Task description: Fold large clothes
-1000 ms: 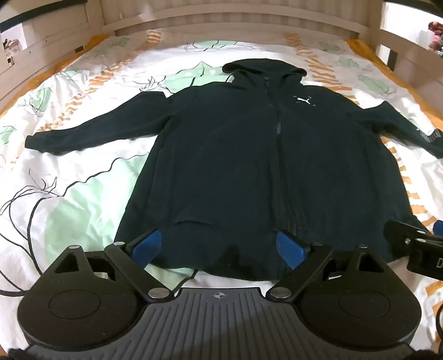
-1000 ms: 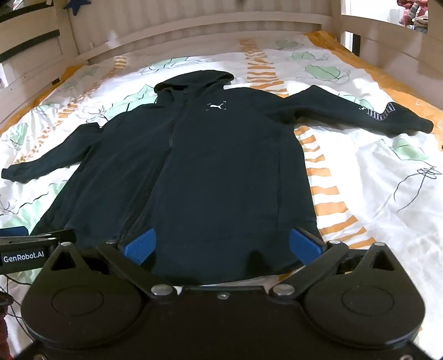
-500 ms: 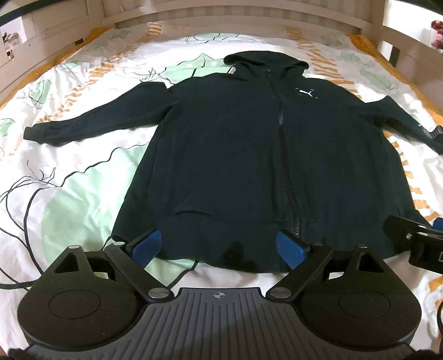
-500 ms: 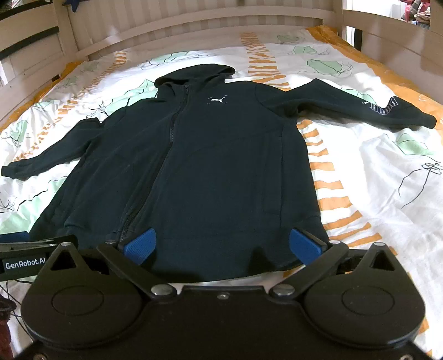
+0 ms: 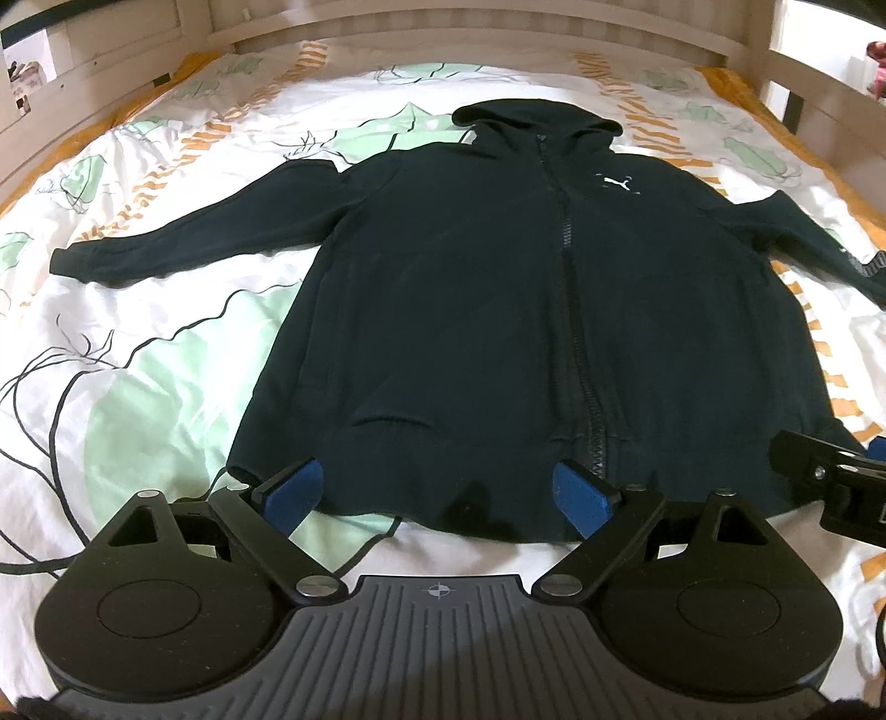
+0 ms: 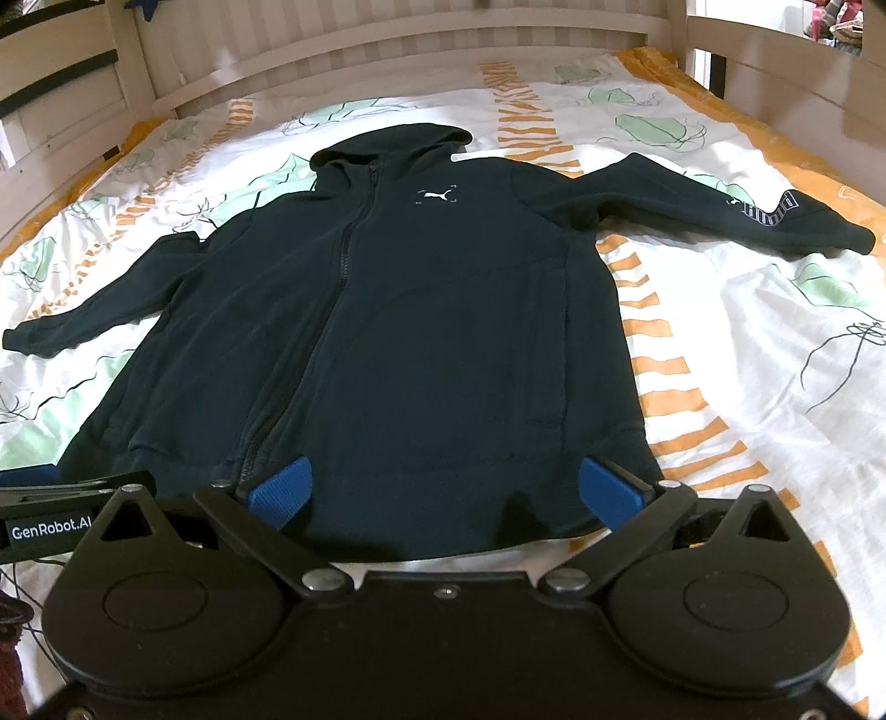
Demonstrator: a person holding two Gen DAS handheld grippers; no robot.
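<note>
No fold had yet been made. The black zip-up hoodie (image 5: pixel 498 310) was laid flat and face up on the patterned bedsheet (image 5: pixel 138 387), hood toward the headboard (image 6: pixel 387 50), zip closed, both sleeves spread out to the sides. All folding was judged to be left: the sleeves to be brought in, the body to be doubled.

The left gripper (image 5: pixel 437 495) was held over the hem's left half with its blue pads wide apart and nothing between them. The right gripper (image 6: pixel 443 493) was held likewise over the hem's right half, jaws wide and empty.

The hem lay nearest the grippers, with a strip of bare sheet just below it. The left sleeve (image 5: pixel 183 243) and the right sleeve (image 6: pixel 720 216) each ended well short of the wooden side rails (image 6: pixel 775 55), so open sheet was left on both sides for swinging them inward. Past the hood, some bare sheet was seen before the headboard.
</note>
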